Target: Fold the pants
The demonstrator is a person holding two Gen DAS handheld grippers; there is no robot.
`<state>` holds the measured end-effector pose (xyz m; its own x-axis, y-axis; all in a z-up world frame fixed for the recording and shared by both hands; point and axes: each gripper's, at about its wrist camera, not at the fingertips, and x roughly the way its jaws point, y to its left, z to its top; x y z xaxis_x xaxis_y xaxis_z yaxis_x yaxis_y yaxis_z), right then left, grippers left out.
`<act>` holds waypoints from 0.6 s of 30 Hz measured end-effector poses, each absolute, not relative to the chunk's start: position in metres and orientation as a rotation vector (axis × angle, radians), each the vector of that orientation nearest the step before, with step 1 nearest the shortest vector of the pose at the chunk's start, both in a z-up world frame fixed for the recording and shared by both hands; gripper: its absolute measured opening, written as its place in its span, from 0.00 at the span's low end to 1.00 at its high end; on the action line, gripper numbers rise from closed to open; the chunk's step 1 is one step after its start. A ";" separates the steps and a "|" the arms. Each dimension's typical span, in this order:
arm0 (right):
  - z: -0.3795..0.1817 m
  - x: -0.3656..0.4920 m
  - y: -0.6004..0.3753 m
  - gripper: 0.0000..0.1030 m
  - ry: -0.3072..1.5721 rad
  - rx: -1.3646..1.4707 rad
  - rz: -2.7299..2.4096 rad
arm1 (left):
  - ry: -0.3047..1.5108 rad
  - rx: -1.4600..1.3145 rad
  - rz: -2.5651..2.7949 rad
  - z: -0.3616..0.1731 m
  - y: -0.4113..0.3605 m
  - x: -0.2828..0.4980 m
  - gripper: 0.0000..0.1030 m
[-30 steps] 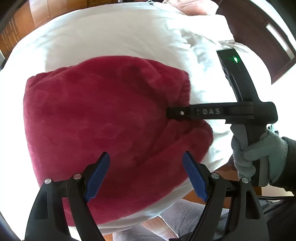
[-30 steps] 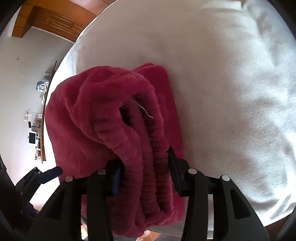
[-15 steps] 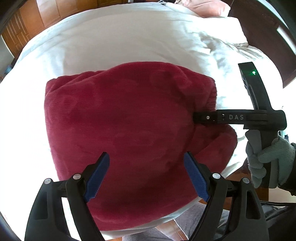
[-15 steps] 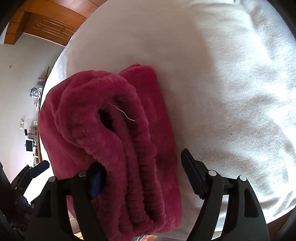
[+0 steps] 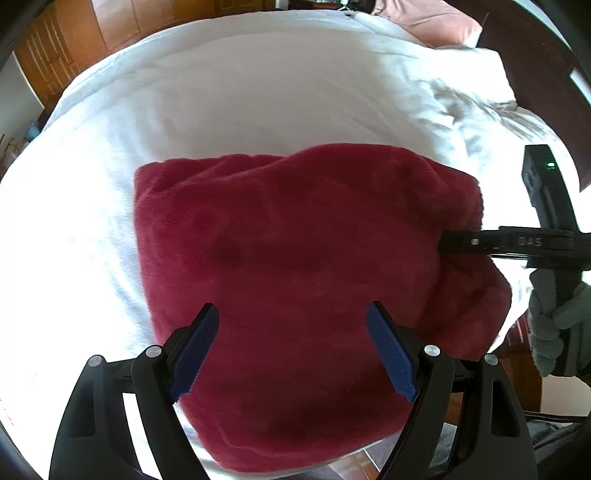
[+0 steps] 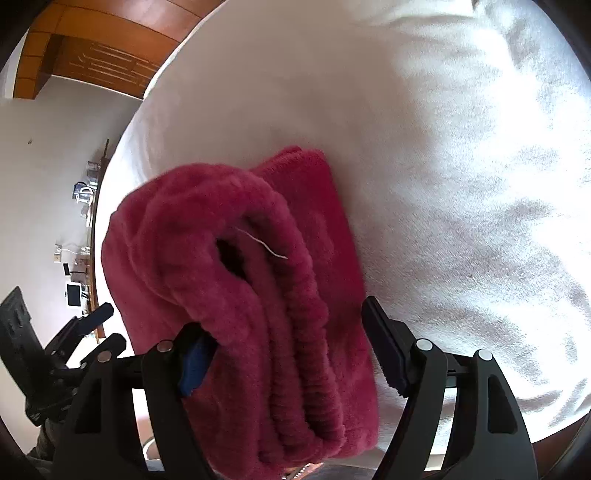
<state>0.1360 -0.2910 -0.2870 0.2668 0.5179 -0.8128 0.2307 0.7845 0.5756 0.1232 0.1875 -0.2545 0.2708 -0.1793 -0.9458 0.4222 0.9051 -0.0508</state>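
The dark red fleece pants [image 5: 295, 258] lie folded into a thick pad on the white bed cover [image 5: 258, 92], near its front edge. My left gripper [image 5: 291, 310] hangs open above the pad's near half, its blue pads clear of the fabric. At the pad's right end, my right gripper [image 6: 284, 321] stands open around the stacked waistband layers [image 6: 295, 332]. The right pad is apart from the cloth, while the left finger is partly buried under a fold. In the left wrist view one right gripper finger [image 5: 465, 242] lies against the pants' right edge.
A grey-gloved hand [image 5: 554, 325] holds the right gripper's handle off the bed's front right corner. A pink pillow [image 5: 436, 22] and dark headboard [image 5: 535, 55] lie at the far right. Wooden cabinets [image 5: 74, 37] stand beyond the bed, and wooden floor shows below its front edge.
The right jaws have spread apart and let go of the waistband layers, which now lie loose between them. My left gripper has shifted left over the pants, staying open.
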 end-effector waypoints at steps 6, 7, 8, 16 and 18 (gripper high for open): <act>-0.297 0.152 -0.289 0.83 1.310 0.690 0.229 | 1.249 0.154 -0.360 -0.258 0.209 0.138 0.79; -0.297 0.154 -0.289 0.85 1.310 0.684 0.230 | 1.259 0.118 -0.352 -0.259 0.215 0.141 0.79; -0.300 0.157 -0.289 0.88 1.309 0.677 0.233 | 1.268 0.077 -0.339 -0.260 0.224 0.144 0.79; -0.322 0.168 -0.297 0.90 1.328 0.736 0.295 | 1.259 -0.233 -0.229 -0.281 0.299 0.165 0.87; -0.324 0.170 -0.299 0.91 1.331 0.747 0.309 | 1.266 -0.275 -0.241 -0.287 0.307 0.166 0.89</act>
